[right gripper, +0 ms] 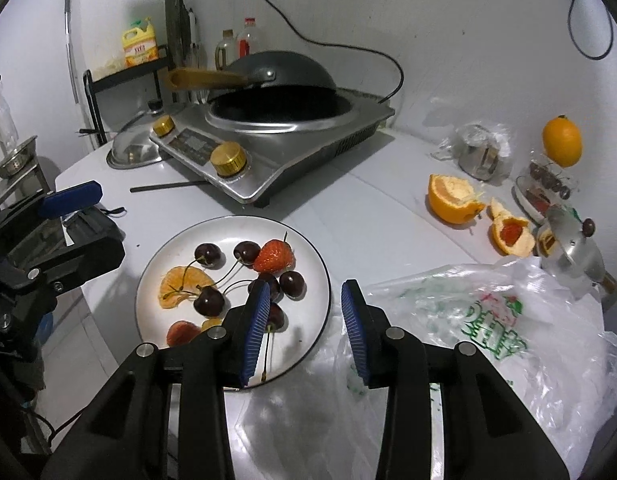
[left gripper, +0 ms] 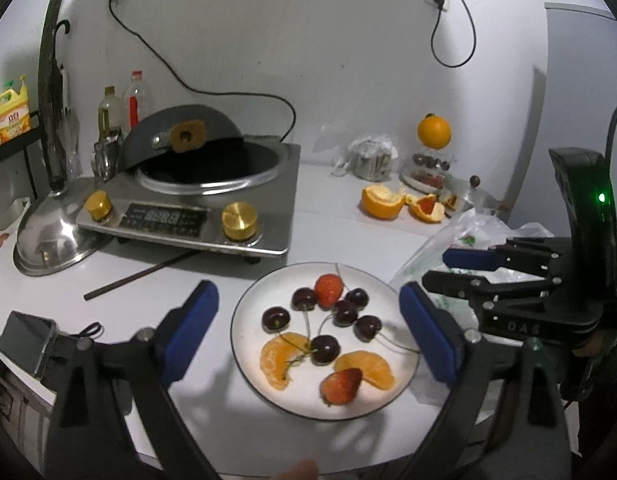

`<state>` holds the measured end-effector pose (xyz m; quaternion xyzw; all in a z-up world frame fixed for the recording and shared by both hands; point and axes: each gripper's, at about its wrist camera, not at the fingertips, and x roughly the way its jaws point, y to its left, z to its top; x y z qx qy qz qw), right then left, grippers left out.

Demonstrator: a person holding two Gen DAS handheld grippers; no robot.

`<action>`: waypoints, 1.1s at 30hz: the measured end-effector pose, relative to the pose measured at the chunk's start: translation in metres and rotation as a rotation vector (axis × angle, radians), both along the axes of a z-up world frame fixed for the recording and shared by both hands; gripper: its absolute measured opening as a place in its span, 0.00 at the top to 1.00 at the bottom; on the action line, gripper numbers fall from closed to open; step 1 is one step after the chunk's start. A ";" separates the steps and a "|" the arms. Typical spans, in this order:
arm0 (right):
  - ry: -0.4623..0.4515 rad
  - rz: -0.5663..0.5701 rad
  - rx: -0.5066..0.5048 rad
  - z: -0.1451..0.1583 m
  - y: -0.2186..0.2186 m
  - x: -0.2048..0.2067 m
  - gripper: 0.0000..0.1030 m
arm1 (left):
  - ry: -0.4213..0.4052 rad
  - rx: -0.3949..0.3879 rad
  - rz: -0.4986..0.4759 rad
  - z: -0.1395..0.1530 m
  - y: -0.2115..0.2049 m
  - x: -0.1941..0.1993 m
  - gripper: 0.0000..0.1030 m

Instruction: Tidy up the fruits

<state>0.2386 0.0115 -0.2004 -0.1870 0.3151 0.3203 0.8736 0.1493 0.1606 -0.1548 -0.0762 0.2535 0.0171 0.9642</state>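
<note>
A white plate (left gripper: 244,320) with a dark rim sits on the white counter and holds several dark cherries (left gripper: 275,318), two strawberries (left gripper: 328,289) and two orange segments (left gripper: 277,360). My left gripper (left gripper: 308,330) is open and empty, its blue pads on either side of the plate's near half. My right gripper (right gripper: 304,330) is open and empty over the plate's right rim (right gripper: 326,276); it also shows at the right of the left wrist view (left gripper: 460,270). In the right wrist view the plate holds cherries (right gripper: 209,301) and a strawberry (right gripper: 273,257).
An induction cooker with a wok (left gripper: 196,196) stands behind the plate. A chopstick (left gripper: 140,274) and a steel lid (left gripper: 56,236) lie to its left. Orange peels (right gripper: 452,198), a whole orange (right gripper: 561,141) on a fruit dish and a crumpled plastic bag (right gripper: 488,320) are to the right.
</note>
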 end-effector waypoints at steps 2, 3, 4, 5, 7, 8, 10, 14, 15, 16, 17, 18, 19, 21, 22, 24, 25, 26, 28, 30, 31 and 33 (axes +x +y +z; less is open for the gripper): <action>-0.015 -0.006 0.011 0.006 -0.007 -0.008 0.61 | -0.013 0.003 -0.001 0.005 -0.005 -0.005 0.10; -0.021 -0.009 0.017 0.008 -0.010 -0.011 0.61 | -0.019 0.006 -0.002 0.007 -0.008 -0.008 0.10; -0.030 -0.013 0.024 0.012 -0.014 -0.015 0.61 | -0.026 0.009 -0.005 0.010 -0.012 -0.011 0.10; -0.038 -0.017 0.029 0.015 -0.017 -0.019 0.61 | -0.031 0.012 -0.008 0.013 -0.014 -0.013 0.10; -0.052 -0.024 0.042 0.020 -0.023 -0.025 0.61 | -0.042 0.019 -0.015 0.018 -0.021 -0.018 0.10; -0.063 -0.029 0.051 0.025 -0.028 -0.030 0.61 | -0.048 0.023 -0.020 0.021 -0.025 -0.021 0.10; -0.078 -0.037 0.062 0.030 -0.034 -0.037 0.60 | -0.061 0.031 -0.028 0.026 -0.032 -0.026 0.10; -0.118 -0.047 0.084 0.044 -0.050 -0.054 0.59 | -0.088 0.027 -0.029 0.037 -0.045 -0.038 0.10; -0.125 -0.049 0.089 0.046 -0.053 -0.058 0.58 | -0.097 0.022 -0.029 0.040 -0.048 -0.040 0.10; -0.132 -0.050 0.095 0.049 -0.056 -0.062 0.54 | -0.107 0.017 -0.029 0.043 -0.051 -0.043 0.10; -0.140 -0.050 0.103 0.052 -0.060 -0.066 0.52 | -0.118 0.016 -0.030 0.047 -0.055 -0.046 0.10; -0.153 -0.051 0.111 0.057 -0.064 -0.071 0.52 | -0.125 0.017 -0.031 0.050 -0.058 -0.049 0.10; -0.168 -0.053 0.120 0.061 -0.068 -0.077 0.52 | -0.135 0.022 -0.035 0.054 -0.063 -0.053 0.10; -0.190 -0.055 0.136 0.069 -0.076 -0.087 0.52 | -0.146 0.039 -0.031 0.059 -0.070 -0.058 0.04; -0.205 -0.058 0.146 0.074 -0.080 -0.092 0.52 | -0.156 0.046 -0.025 0.063 -0.075 -0.062 0.03; -0.228 -0.063 0.163 0.081 -0.088 -0.101 0.51 | -0.176 0.050 -0.013 0.070 -0.081 -0.070 0.01; -0.240 -0.067 0.172 0.084 -0.092 -0.105 0.49 | -0.187 0.052 -0.008 0.074 -0.085 -0.074 0.01; -0.254 -0.077 0.190 0.089 -0.099 -0.112 0.45 | -0.197 0.060 -0.005 0.078 -0.089 -0.079 0.01; -0.273 -0.094 0.222 0.097 -0.110 -0.120 0.40 | -0.212 0.074 -0.006 0.086 -0.096 -0.086 0.01; -0.292 -0.107 0.247 0.105 -0.119 -0.129 0.38 | -0.219 0.088 -0.009 0.093 -0.102 -0.092 0.01; -0.301 -0.112 0.255 0.108 -0.122 -0.132 0.37 | -0.226 0.099 -0.018 0.098 -0.106 -0.096 0.01; -0.329 -0.123 0.272 0.117 -0.130 -0.141 0.37 | -0.239 0.117 -0.024 0.105 -0.112 -0.102 0.01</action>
